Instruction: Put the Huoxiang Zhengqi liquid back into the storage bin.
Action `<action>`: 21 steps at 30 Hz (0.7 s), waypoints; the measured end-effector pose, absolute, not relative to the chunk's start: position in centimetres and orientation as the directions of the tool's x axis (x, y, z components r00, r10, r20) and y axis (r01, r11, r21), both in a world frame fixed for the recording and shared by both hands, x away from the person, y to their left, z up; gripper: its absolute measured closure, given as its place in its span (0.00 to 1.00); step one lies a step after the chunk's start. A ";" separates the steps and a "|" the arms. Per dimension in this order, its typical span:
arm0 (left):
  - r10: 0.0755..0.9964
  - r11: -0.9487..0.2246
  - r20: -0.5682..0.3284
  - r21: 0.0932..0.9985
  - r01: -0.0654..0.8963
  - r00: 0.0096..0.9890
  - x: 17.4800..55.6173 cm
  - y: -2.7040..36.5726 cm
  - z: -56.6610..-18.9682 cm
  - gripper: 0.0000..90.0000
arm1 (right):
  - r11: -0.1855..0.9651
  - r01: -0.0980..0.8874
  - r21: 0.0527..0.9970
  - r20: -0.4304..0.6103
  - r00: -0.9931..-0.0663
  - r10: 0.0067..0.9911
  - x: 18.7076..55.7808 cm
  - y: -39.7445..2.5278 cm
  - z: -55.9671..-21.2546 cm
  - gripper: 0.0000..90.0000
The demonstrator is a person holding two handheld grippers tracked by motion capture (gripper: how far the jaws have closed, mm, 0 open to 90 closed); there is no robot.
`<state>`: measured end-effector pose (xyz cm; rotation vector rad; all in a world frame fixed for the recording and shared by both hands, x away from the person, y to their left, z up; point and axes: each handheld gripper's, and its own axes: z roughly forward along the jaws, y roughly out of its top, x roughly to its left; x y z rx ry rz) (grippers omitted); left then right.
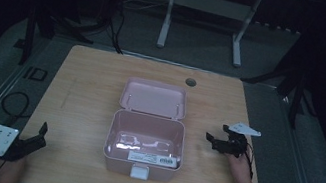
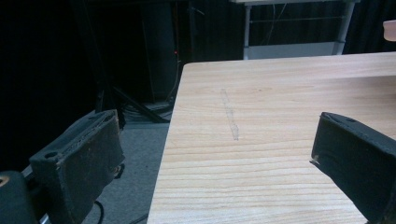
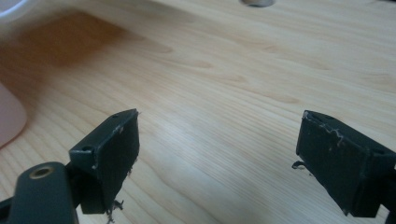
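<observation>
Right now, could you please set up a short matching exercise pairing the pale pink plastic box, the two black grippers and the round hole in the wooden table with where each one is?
Things:
1. pale pink plastic box
2. left gripper
3. right gripper
4. round hole

Places or states:
A. jaws open, at the table's near left corner
B. in the wooden table top, beyond the box's raised lid
C. lid swung open, in the middle of the table
D. jaws open, just beside the box's right side

Pairs: 1-C, 2-A, 3-D, 4-B
</observation>
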<state>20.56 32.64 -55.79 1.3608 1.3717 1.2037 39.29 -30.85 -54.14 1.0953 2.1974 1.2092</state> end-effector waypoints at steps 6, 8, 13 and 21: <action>0.996 -0.053 0.065 0.980 0.193 -0.059 20.6 32.6 -55.8 0.02 | 0.283 0.439 0.853 0.016 -0.564 0.826 38.6 -32.5 -53.6 0.15; 0.996 -0.052 0.064 0.980 0.194 -0.059 20.6 32.6 -55.8 0.02 | 0.271 0.450 0.851 0.022 -0.546 0.837 38.5 -32.9 -53.6 0.15; 0.996 -0.052 0.065 0.980 0.194 -0.061 20.6 32.6 -55.8 0.02 | 0.215 0.468 0.857 0.049 -0.491 0.870 37.9 -34.3 -53.7 0.15; 0.996 -0.055 0.068 0.979 0.195 -0.061 20.6 32.6 -55.8 0.02 | 0.202 0.485 0.851 0.031 -0.430 0.902 36.8 -35.9 -54.2 0.15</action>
